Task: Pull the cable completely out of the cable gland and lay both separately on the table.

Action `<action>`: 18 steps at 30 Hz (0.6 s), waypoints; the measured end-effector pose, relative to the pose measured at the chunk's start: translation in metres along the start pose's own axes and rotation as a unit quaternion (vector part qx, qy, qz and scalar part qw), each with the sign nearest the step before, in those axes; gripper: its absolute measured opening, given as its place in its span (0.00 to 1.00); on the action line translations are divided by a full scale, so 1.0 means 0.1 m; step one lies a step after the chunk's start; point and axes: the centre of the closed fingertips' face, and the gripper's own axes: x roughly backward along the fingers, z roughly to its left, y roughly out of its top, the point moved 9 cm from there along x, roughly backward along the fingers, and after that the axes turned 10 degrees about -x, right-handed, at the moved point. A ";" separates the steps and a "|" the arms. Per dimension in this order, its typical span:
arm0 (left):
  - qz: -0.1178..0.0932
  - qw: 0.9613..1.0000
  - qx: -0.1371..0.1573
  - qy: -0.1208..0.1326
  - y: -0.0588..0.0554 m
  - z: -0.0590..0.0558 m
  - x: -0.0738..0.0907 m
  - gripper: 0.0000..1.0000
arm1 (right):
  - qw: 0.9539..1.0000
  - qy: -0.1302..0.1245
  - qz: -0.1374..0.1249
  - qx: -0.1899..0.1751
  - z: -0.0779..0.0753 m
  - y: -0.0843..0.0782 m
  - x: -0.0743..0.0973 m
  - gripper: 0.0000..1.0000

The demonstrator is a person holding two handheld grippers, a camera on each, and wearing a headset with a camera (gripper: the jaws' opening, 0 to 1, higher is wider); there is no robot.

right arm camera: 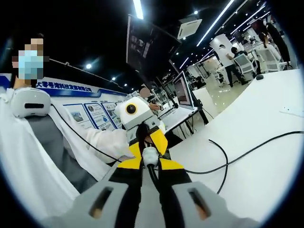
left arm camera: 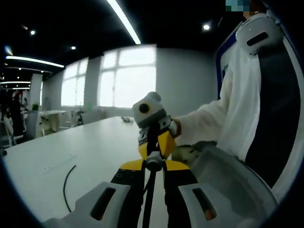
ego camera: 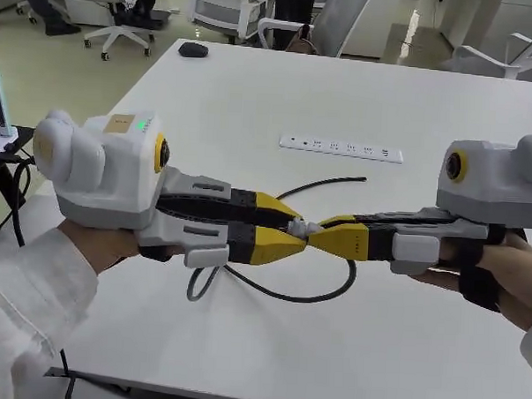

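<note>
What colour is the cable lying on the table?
The cable is black; the head view shows it best.

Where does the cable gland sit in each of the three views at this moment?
Head view: cable gland at centre, where the yellow jaw tips meet.
Left gripper view: cable gland low centre, between the left gripper's tips.
Right gripper view: cable gland low centre, between the right gripper's tips.
Shared landmark: black cable lying on the white table.

The table [ego camera: 253,102] is white, on it a black cable [ego camera: 315,298] and a white power strip [ego camera: 341,148], above it the left gripper [ego camera: 291,229] and right gripper [ego camera: 326,233] white-bodied with black arms and yellow tips, the cable gland [ego camera: 305,229] pale grey
</note>
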 end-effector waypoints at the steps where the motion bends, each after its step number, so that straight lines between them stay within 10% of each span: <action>1: 0.000 1.000 0.002 0.000 0.00 0.01 0.00 0.15 | 1.000 -0.001 0.001 0.003 0.00 0.00 0.00 0.10; 18: 0.008 0.992 0.123 -0.010 -0.09 0.01 -0.01 0.15 | 0.997 -0.025 0.024 0.071 0.04 -0.01 -0.02 0.10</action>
